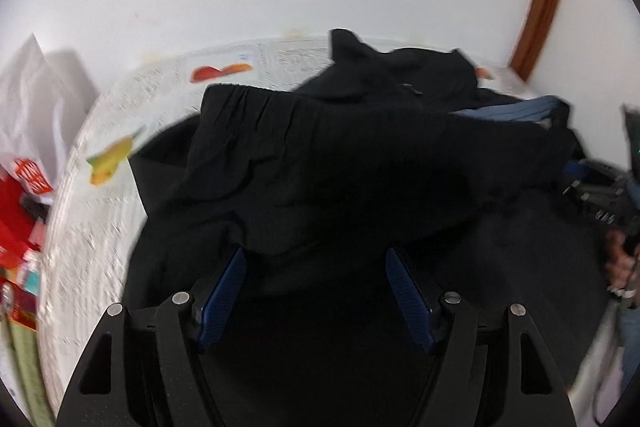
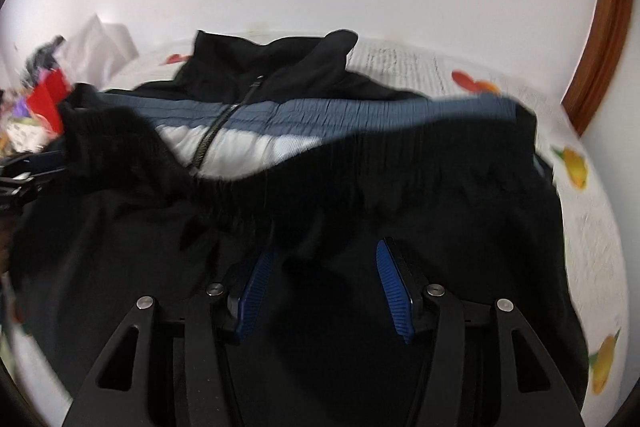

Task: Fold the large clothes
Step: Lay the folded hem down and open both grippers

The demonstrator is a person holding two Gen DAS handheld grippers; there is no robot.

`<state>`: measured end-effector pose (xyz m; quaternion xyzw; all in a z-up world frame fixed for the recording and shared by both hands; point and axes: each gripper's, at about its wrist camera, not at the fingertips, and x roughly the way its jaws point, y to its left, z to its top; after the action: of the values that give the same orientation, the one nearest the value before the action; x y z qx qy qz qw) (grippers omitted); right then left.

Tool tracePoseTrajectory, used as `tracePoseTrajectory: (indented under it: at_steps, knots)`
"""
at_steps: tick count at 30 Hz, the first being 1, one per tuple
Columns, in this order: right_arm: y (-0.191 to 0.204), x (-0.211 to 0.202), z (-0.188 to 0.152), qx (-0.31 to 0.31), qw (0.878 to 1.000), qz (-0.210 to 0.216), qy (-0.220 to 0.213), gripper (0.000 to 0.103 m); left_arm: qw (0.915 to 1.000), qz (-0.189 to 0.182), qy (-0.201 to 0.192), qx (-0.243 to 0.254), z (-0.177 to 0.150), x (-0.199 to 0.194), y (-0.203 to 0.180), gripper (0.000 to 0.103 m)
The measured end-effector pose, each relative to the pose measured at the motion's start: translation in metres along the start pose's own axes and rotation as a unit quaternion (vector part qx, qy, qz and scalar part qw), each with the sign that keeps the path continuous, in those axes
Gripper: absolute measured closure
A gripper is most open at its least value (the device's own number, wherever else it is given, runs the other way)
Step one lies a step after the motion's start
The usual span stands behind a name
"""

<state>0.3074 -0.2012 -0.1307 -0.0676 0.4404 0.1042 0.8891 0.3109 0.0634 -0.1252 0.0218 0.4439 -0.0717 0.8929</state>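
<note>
The left gripper (image 1: 315,255) was a matte black frame with two angled arms on each side — each arm capped by a round silver screw and pierced by a triangular cut-out. Its fingers (image 1: 224,297) wore ribbed blue pads. The right gripper (image 2: 324,253) was built the same way — black frame, silver screws, triangular slots — with blue ridged pads (image 2: 394,293) on its inner faces.
</note>
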Motion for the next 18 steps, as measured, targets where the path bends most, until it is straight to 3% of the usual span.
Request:
tracePoseTrajectory:
  at_steps: [3, 11, 18]
  knots:
    - [-0.020, 0.011, 0.015, 0.036, 0.999, -0.009, -0.004, 0.052, 0.9988, 0.044, -0.018, -0.015, 0.009, 0.006, 0.011, 0.033]
    - [-0.056, 0.023, 0.020, 0.028, 0.996, -0.080, -0.009, 0.052, 0.9978, 0.054, -0.006, -0.038, 0.012, 0.023, 0.025, 0.033]
    - [-0.100, 0.043, 0.014, 0.072, 0.996, -0.047, 0.011, 0.052, 0.9976, 0.062, -0.007, -0.031, 0.015, 0.038, 0.012, 0.033]
